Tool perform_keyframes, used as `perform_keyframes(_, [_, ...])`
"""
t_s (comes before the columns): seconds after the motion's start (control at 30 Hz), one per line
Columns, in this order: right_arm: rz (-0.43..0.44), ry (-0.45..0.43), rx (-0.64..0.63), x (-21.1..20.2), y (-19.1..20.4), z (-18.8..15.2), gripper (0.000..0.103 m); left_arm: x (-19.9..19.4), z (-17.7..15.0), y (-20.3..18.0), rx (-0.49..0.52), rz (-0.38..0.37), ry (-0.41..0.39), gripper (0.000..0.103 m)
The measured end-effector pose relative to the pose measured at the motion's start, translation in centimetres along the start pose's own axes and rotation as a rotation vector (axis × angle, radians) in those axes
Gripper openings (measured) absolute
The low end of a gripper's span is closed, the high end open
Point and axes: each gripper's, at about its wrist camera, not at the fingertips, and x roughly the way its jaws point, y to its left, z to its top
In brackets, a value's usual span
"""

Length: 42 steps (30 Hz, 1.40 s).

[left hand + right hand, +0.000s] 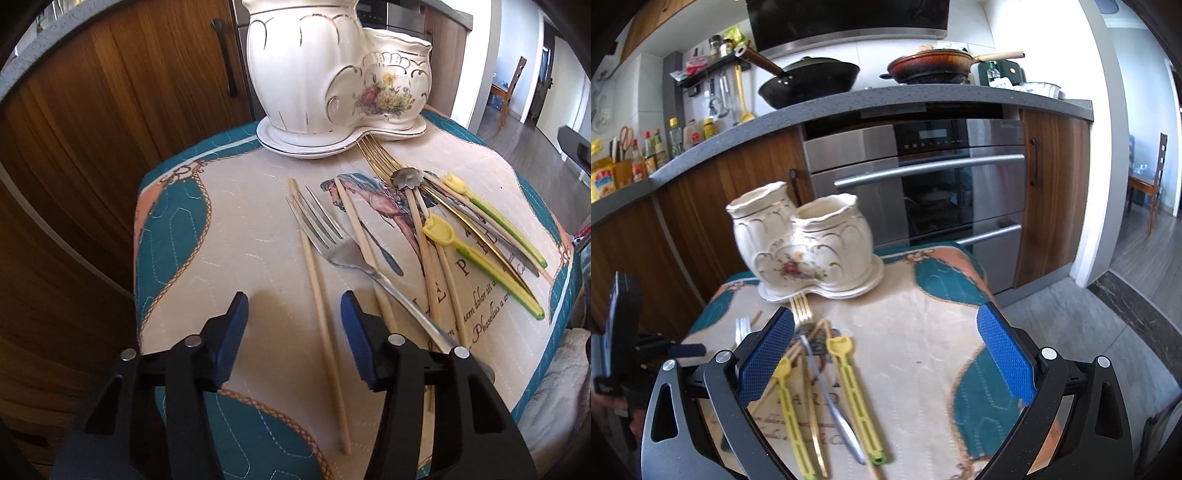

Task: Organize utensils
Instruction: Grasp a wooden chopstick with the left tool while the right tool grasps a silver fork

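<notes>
The utensils lie scattered on the quilted cloth (229, 236) in front of you. Nearest your left gripper (293, 317) is a pale chopstick (319, 266), running lengthwise between its two blue pads; the pads stand apart on either side and neither presses on it, so nothing is gripped. Just to the right, a silver fork (332, 243) lies tines away from you, its handle passing under the right-hand finger, with a second chopstick (356, 229) crossing it. Further right there's the tangle: a gold fork (380, 158) with its tines touching the holder's saucer, a small flower-bowled spoon (406, 177), more chopsticks, and two yellow-and-green plastic spoons (480, 258).

At the far edge of the cloth stands the ceramic utensil holder (805, 240), white with a flower print, two joined cups, both looking empty from the right wrist view.

Your right gripper (886, 354) hangs wide open above the pile, holding nothing; the yellow spoons and gold fork show below, between its pads. Behind the table: the steel oven (923, 184), wooden cabinets and the grey countertop (849, 99) with two pans.
</notes>
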Motion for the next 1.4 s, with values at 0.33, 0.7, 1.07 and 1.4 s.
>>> perform_keyframes(0.33, [-0.012,0.032,-0.033,0.6,0.2,-0.3,0.098,0.4,1.3,0.1,0.008,-0.033,0.069,0.008])
perform_keyframes(0.7, [0.053,0.120,-0.078,1.8,1.9,-1.9,0.098,-1.1,0.7,2.4,-0.091,-0.069,0.053,0.005])
perform_keyframes(1.07, [0.234,0.301,-0.345,3.0,12.1,-2.6,0.093,-4.7,2.5,4.9,-0.147,-0.118,-0.079,0.005])
perform_keyframes(1.4, [0.305,0.528,-0.400,7.4,14.9,-3.5,0.035,-5.4,3.8,6.3,-0.178,-0.173,-0.157,0.005])
